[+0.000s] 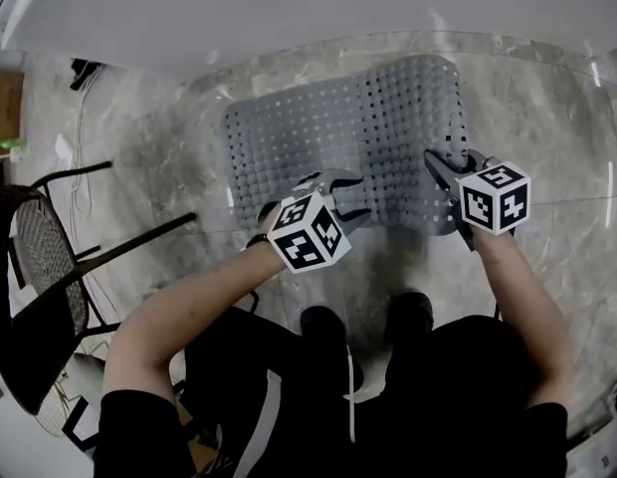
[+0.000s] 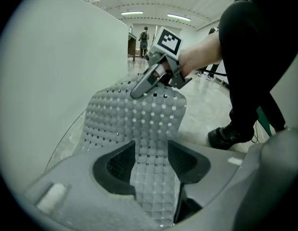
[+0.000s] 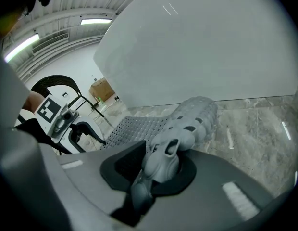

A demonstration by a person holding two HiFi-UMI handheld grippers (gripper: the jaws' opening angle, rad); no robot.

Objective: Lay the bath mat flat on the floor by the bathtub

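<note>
A grey perforated bath mat [image 1: 328, 127] lies on the marble floor beside the white bathtub [image 1: 289, 8]. Its right part humps up in a fold [image 3: 197, 114]. My right gripper [image 1: 443, 172] is shut on the mat's bunched near right edge [image 3: 161, 160] and holds it off the floor. My left gripper [image 1: 333, 192] hovers over the mat's near edge at the middle. Its jaws stand wide, and the mat [image 2: 139, 119] shows flat between them with the pads not pressing on it. The right gripper [image 2: 149, 81] is seen ahead in the left gripper view.
A black mesh chair [image 1: 50, 267] stands at the left, with cables [image 1: 85, 147] on the floor behind it. The person's black shoes [image 1: 323, 322] are just short of the mat's near edge. The tub wall [image 2: 53, 57] runs along the mat's far side.
</note>
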